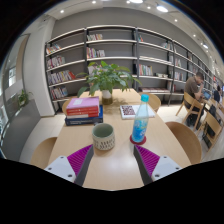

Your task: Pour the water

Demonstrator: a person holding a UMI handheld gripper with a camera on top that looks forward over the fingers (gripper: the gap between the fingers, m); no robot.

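Note:
A clear plastic water bottle [140,121] with a blue cap and blue label stands upright on the round wooden table [110,165], just beyond my right finger. A grey-green mug [103,137] stands on the table to the bottle's left, just ahead of the gap between my fingers. My gripper [112,160] is open and empty, its magenta pads [79,158] spread wide low over the table, short of both mug and bottle.
A stack of books [84,109] lies beyond the mug at the left. A potted plant [107,78] stands at the table's far side, with a magazine [128,111] near it. Chairs [184,140] ring the table. Bookshelves [110,55] line the back wall. A person [193,92] sits at the right.

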